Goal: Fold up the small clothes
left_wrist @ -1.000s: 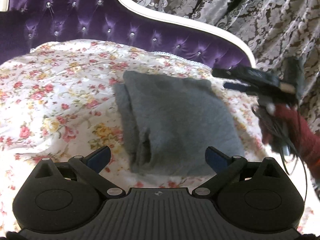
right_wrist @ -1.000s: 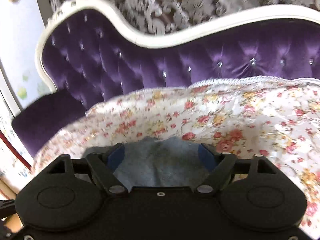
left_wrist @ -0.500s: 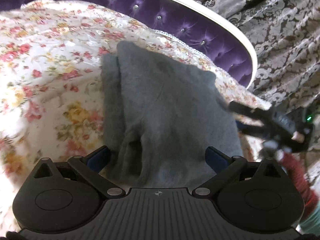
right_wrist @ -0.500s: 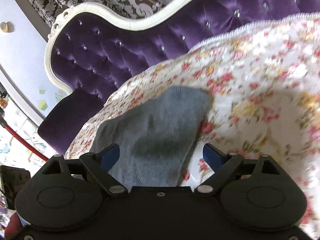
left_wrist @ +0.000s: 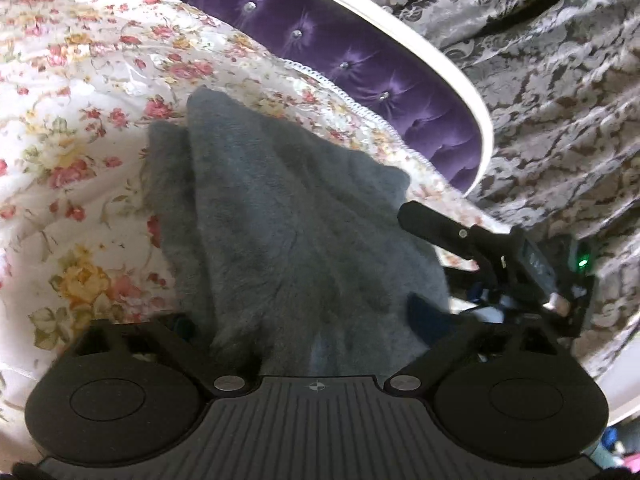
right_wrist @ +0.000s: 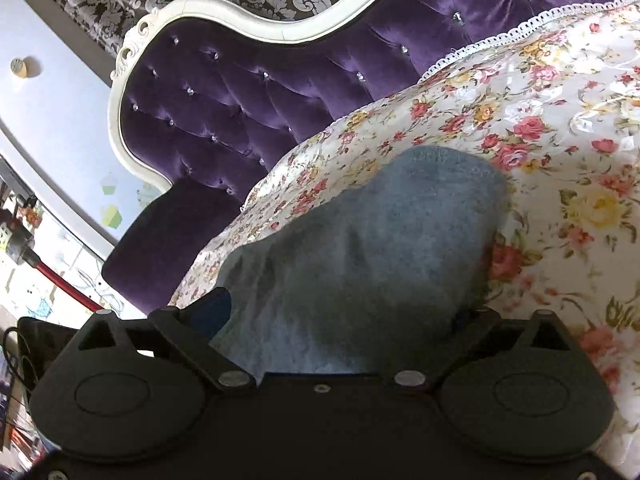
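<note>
A folded grey knit garment (left_wrist: 288, 220) lies on the floral bedspread (left_wrist: 72, 128). My left gripper (left_wrist: 304, 320) is open, its fingers spread to either side of the garment's near edge, the cloth lying between them. The right gripper's body (left_wrist: 500, 256) shows at the garment's right edge in the left wrist view. In the right wrist view the garment (right_wrist: 360, 248) fills the gap of my right gripper (right_wrist: 340, 316), which is open, with the cloth's near edge between its fingers. The right fingertip of it is hidden behind the cloth.
A purple tufted headboard with a white frame (left_wrist: 360, 40) runs behind the bed; it also shows in the right wrist view (right_wrist: 248, 80). A grey damask curtain (left_wrist: 560, 80) hangs behind it. The bed's edge drops off at the right (left_wrist: 460, 200).
Both grippers have moved in close to the garment; its near edge now lies between the fingers of each. The fingers stay spread.
</note>
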Available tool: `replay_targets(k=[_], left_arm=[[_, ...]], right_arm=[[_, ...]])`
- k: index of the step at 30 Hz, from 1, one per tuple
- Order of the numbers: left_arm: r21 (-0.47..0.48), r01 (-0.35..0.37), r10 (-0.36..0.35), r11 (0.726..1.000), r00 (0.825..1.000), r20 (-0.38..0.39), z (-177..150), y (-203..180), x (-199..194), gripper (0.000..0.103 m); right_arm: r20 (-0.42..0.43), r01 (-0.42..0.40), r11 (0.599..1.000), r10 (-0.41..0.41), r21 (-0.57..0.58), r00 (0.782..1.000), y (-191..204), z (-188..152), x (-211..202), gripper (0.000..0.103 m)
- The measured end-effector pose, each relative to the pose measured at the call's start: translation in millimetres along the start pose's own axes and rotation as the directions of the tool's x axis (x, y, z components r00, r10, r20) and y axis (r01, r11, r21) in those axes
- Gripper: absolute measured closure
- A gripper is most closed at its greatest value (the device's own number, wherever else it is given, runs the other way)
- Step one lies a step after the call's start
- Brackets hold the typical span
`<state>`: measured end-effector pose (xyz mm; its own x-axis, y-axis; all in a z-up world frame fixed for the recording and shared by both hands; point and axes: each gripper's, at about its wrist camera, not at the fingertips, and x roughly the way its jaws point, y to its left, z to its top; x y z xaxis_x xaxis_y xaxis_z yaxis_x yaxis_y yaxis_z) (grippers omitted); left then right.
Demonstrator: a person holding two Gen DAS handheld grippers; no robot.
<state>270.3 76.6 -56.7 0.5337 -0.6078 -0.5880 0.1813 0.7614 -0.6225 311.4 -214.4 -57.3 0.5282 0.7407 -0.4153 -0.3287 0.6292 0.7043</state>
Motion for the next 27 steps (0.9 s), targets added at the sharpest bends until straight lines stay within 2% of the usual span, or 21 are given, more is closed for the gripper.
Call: replay_targets(k=[1,2,3,4,5,7,13,15,18,22,24,27], left_arm=[[-0.021,0.002,-0.002,1.000,1.000,-0.002,-2,3,-2,0.055],[-0.033,0.004,-0.005,0.999,1.000,-0.003,-3,6,-3,0.061],[-0.045,0.012,-0.012,0.999,1.000,-0.005,-5,8,-6,0.062],[-0.057,0.022,-0.022,0.998,1.000,-0.006,-6,9,-8,0.064],[-0.071,0.035,-0.036,0.997,0.999,-0.006,-7,9,-11,0.065],[-0.094,0.070,-0.072,0.993,0.997,-0.013,-11,6,-17,0.065],[-0.069,0.143,-0.146,0.987,0.988,-0.042,-42,-29,-44,0.065],[-0.052,0.158,-0.161,0.986,0.985,-0.060,-60,-41,-56,0.065],[-0.040,0.179,-0.182,0.983,0.979,-0.092,-90,-57,-71,0.065],[-0.026,0.187,-0.188,0.982,0.975,-0.118,-132,-70,-98,0.065],[-0.015,0.170,-0.171,0.985,0.979,-0.114,-146,-71,-109,0.065],[0.060,0.045,-0.039,0.997,0.995,-0.090,-167,-71,-122,0.063]], right_arm=[[0.002,-0.002,1.000,0.002,0.008,1.000,-1,-1,-4,0.004],[0.002,-0.002,1.000,0.002,0.008,1.000,-1,-1,-4,0.011],[0.010,0.021,1.000,-0.021,0.007,1.000,-1,-2,-11,0.020],[0.010,0.055,0.998,-0.055,-0.001,0.998,0,-3,-16,0.046],[0.010,0.078,0.997,-0.078,-0.004,0.997,2,-3,-20,0.063],[0.009,0.083,0.997,-0.083,0.001,0.996,5,-4,-26,0.063],[-0.010,0.143,0.989,-0.143,-0.034,0.990,40,-22,-63,0.064],[-0.019,0.175,0.984,-0.176,-0.035,0.984,54,-42,-90,0.064],[-0.028,0.187,0.982,-0.188,-0.027,0.982,62,-59,-110,0.063],[-0.066,0.174,0.985,-0.174,-0.008,0.983,80,-102,-153,0.060],[-0.063,0.168,0.986,-0.169,-0.015,0.984,86,-117,-166,0.058],[-0.038,0.197,0.980,-0.198,-0.030,0.979,89,-131,-179,0.045]])
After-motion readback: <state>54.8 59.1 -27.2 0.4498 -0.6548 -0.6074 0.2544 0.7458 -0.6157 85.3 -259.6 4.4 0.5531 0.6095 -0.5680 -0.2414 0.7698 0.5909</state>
